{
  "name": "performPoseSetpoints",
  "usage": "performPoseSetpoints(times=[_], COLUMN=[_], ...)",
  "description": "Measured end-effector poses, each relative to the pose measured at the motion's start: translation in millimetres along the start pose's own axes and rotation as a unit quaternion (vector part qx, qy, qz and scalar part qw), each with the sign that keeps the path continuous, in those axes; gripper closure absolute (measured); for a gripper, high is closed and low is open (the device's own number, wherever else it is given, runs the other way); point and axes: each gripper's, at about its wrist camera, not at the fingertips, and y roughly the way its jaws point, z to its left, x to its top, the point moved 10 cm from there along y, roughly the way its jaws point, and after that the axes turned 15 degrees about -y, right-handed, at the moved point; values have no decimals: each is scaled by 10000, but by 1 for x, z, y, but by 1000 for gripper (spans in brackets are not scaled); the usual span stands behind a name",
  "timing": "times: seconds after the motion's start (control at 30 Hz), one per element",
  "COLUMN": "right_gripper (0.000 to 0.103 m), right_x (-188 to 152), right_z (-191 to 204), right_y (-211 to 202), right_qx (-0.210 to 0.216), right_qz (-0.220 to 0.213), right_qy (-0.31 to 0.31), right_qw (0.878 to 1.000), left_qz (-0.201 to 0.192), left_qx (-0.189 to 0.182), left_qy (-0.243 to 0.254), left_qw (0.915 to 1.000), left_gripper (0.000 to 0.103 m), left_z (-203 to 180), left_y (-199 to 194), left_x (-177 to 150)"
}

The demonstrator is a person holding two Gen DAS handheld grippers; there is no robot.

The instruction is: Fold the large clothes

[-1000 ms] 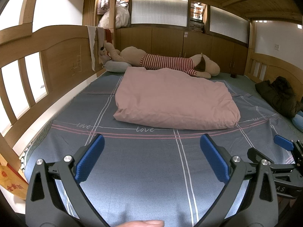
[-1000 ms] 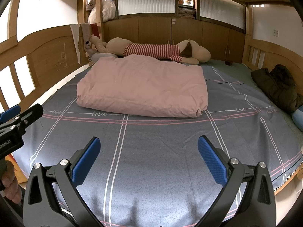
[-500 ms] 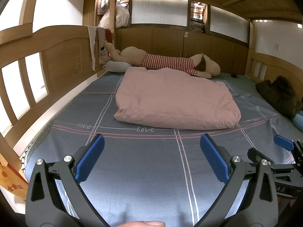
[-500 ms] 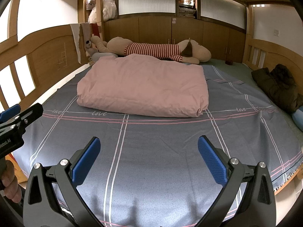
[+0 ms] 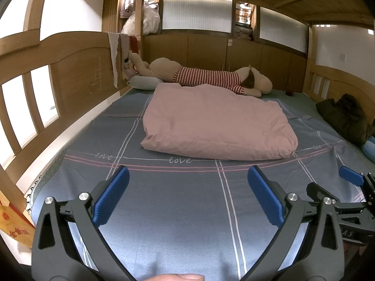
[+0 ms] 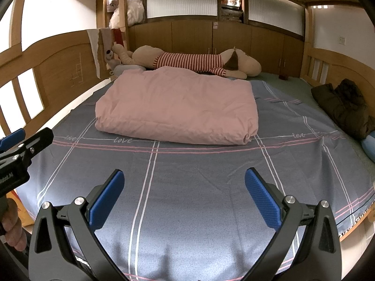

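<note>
Both grippers hang over the near end of the bed, side by side, holding nothing. Left gripper: jaws spread wide, only sheet between the pads. Right gripper: same, wide apart, empty.

Task item: pink quilt, mid-bed, well beyond both grippers. It lies as a thick flat rectangle, edges rolled and doubled at the near side, so it looks already folded at least once. Plush dog sits just behind it; dark jacket is bunched at the right edge, well apart from the quilt.

Judgement: the scene fits two stages, quilt folded and hands withdrawn, or hands on approach for another fold. The frames don't settle which.

If another fold is due, doing it well calls for:
- each gripper taking one near corner, biting through all layers, not just the top skin
- a level lift, both sides together
- matching edges before release
- keeping clear of the dog.
</note>
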Motion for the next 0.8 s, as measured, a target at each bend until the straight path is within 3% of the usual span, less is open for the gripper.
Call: performPoseSetpoints(times=[0.8], right_gripper=[1], right_x=[-1], right_z=[0], right_y=[0], right_qx=[1], right_qz=[-5], right_qy=[24], right_qw=[10000], left_qz=[-80], left_qx=[15], left_qy=[-45], left_qw=[10000], left_gripper=[2], left_z=[0], left_y=[-3], left_x=[5])
